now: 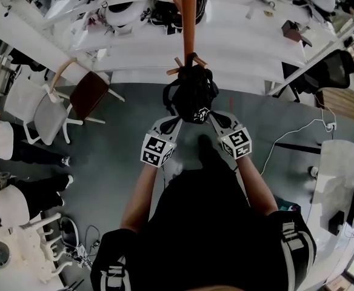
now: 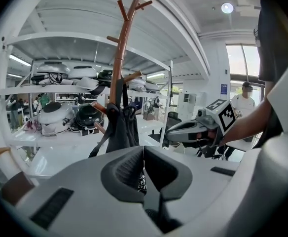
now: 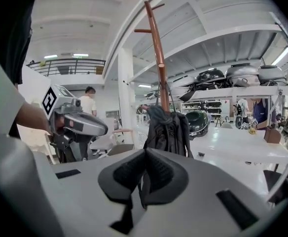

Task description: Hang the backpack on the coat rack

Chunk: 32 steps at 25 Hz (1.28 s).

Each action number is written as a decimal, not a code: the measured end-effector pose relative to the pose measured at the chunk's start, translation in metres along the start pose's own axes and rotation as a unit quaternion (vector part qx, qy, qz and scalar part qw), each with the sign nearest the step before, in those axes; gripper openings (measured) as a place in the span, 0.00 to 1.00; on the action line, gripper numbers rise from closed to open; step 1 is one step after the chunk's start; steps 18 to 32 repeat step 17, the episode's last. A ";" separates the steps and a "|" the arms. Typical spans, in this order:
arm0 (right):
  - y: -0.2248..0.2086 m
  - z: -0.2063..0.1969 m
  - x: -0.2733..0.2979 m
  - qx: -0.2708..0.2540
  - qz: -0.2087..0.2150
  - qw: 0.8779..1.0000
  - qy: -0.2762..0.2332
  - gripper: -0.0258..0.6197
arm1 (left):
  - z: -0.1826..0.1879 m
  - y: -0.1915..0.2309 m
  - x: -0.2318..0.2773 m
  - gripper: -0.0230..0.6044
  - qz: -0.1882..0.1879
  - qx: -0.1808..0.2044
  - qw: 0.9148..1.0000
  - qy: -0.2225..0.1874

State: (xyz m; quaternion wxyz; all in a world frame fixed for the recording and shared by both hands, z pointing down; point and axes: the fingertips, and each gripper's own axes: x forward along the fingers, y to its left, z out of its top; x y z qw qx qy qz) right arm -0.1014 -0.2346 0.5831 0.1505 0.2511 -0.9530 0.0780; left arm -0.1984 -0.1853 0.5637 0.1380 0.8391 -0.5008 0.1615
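Backpack [image 1: 192,96] hangs on the coat rack [image 1: 189,17], on a low peg of the brown pole. It is black and droops down. We hold our left gripper [image 1: 178,121] and right gripper [image 1: 214,119] just in front of the bag's bottom. Both grippers have their jaws pressed tight together. We see nothing held in them. White shelves [image 1: 225,47] stand behind the rack.

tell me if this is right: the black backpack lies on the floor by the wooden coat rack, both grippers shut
Not on the floor: the black backpack hangs on the wooden coat rack, as the right gripper view shows. The left gripper and the right gripper are indeed shut.
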 end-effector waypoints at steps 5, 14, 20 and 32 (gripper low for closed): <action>0.029 -0.011 -0.015 -0.004 -0.004 1.000 -0.005 0.06 | -0.016 -0.015 -0.021 0.07 -0.006 0.007 1.000 -0.001; 0.061 -0.031 -0.038 -0.007 -0.016 1.000 0.006 0.06 | -0.034 -0.036 -0.050 0.08 -0.010 0.011 1.000 0.006; 0.069 -0.044 -0.048 0.000 -0.025 1.000 0.010 0.06 | -0.045 -0.045 -0.061 0.08 -0.012 0.012 1.000 0.010; 0.069 -0.044 -0.048 0.000 -0.025 1.000 0.010 0.06 | -0.045 -0.045 -0.061 0.08 -0.012 0.012 1.000 0.010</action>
